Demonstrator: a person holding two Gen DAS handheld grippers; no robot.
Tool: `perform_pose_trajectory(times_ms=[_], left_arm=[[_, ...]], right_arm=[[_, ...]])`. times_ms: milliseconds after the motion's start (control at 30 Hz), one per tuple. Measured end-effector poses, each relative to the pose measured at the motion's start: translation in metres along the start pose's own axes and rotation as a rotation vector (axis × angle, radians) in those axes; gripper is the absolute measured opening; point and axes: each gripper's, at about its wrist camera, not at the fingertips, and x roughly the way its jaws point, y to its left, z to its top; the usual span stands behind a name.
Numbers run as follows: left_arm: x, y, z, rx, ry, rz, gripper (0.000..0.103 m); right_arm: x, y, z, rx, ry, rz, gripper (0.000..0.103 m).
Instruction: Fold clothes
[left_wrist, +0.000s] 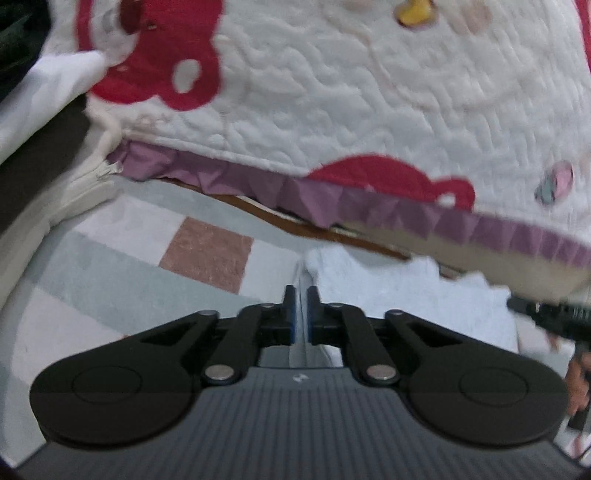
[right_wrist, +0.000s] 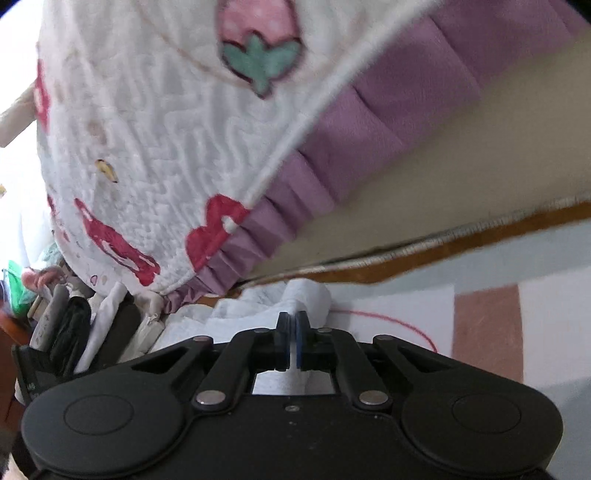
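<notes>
While the left gripper (left_wrist: 301, 295) pinches the white garment (left_wrist: 406, 295) between closed jaws, the right gripper's (right_wrist: 291, 321) jaws clamp its other edge.

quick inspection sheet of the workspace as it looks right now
surface: pale mat with white, grey-green and brown-pink blocks.
job's things: white garment, held up at two spots over the mat.
clutter: dark and white items heaped beside the bed.
grippers: left gripper shut on the white garment; right gripper shut on it too.
cables: thin red cord lying on the mat.
surroundings: quilted white bedspread with red shapes and a purple ruffle; a hand at the left view's edge.
</notes>
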Motion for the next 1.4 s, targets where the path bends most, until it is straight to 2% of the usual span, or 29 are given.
perform_pose_trajectory(times_ms=[67, 133, 200, 233, 267, 367, 400, 433, 467, 500, 533, 567, 600, 633, 667, 767, 800, 833, 1033, 1100, 1233, 1400], left_arm=[[-0.001, 0.006, -0.001, -0.068, 0.025, -0.059, 0.021], [-0.001, 0.005, -0.003, -0.098, 0.054, -0.117, 0.023], [-0.001, -0.003, -0.007, -0.066, 0.093, -0.174, 0.032], [0.001, -0.009, -0.009, -0.02, 0.127, -0.192, 0.043], [0.003, -0.015, -0.012, 0.033, 0.155, -0.17, 0.044], [0.014, -0.027, -0.023, 0.182, 0.213, 0.052, 0.043], [0.017, -0.024, -0.025, 0.182, 0.209, 0.094, 0.044], [0.018, -0.019, -0.025, 0.163, 0.203, 0.125, 0.044], [0.017, -0.012, -0.023, 0.1, 0.192, 0.127, 0.044], [0.016, -0.006, -0.021, 0.054, 0.177, 0.141, 0.044], [0.012, -0.005, -0.019, 0.051, 0.153, 0.185, 0.041], [0.009, -0.004, -0.017, 0.058, 0.134, 0.231, 0.04], [0.007, -0.004, -0.016, 0.089, 0.129, 0.282, 0.04], [0.005, -0.003, -0.015, 0.106, 0.129, 0.312, 0.04], [0.002, 0.0, -0.015, 0.076, 0.138, 0.283, 0.04], [-0.012, 0.007, -0.017, -0.066, 0.149, 0.126, 0.042], [-0.018, 0.005, -0.02, -0.091, 0.149, 0.091, 0.043], [-0.024, -0.001, -0.023, -0.083, 0.153, 0.087, 0.043], [-0.063, -0.061, -0.058, 0.211, 0.109, 0.187, 0.044], [-0.073, -0.081, -0.074, 0.283, 0.128, 0.188, 0.046], [-0.087, -0.104, -0.101, 0.375, 0.168, 0.13, 0.046], [-0.103, -0.127, -0.13, 0.463, 0.213, 0.036, 0.05]], right_arm=[[-0.002, 0.005, 0.005, -0.038, -0.01, -0.027, 0.003], [0.002, 0.004, 0.008, -0.048, 0.01, -0.083, 0.003], [0.009, 0.001, 0.007, -0.085, 0.042, -0.147, 0.003], [0.011, 0.0, 0.006, -0.091, 0.051, -0.162, 0.003], [0.013, 0.0, 0.006, -0.088, 0.055, -0.171, 0.003], [0.013, 0.007, 0.005, -0.119, 0.048, -0.223, 0.003], [0.013, 0.01, 0.004, -0.147, 0.048, -0.266, 0.005], [0.012, 0.013, 0.004, -0.167, 0.049, -0.303, 0.011], [0.007, 0.013, 0.002, -0.148, 0.05, -0.3, 0.012], [0.0, 0.011, 0.001, -0.11, 0.05, -0.28, 0.018], [-0.007, 0.01, -0.001, -0.073, 0.051, -0.26, 0.025], [-0.014, 0.008, -0.003, -0.036, 0.051, -0.24, 0.042], [-0.021, 0.007, -0.007, 0.004, 0.052, -0.211, 0.05], [-0.029, 0.007, -0.014, 0.037, 0.062, -0.179, 0.05], [-0.036, 0.006, -0.022, 0.066, 0.077, -0.147, 0.05], [-0.053, 0.009, -0.051, 0.13, 0.147, -0.075, 0.05], [-0.059, 0.01, -0.062, 0.151, 0.174, -0.049, 0.05], [-0.064, 0.012, -0.072, 0.163, 0.198, -0.031, 0.05], [-0.092, 0.031, -0.129, 0.24, 0.294, 0.041, 0.05], [-0.105, 0.034, -0.147, 0.292, 0.313, 0.059, 0.051], [-0.115, 0.038, -0.174, 0.409, 0.363, 0.112, 0.052], [-0.116, 0.038, -0.188, 0.511, 0.33, 0.13, 0.052]])
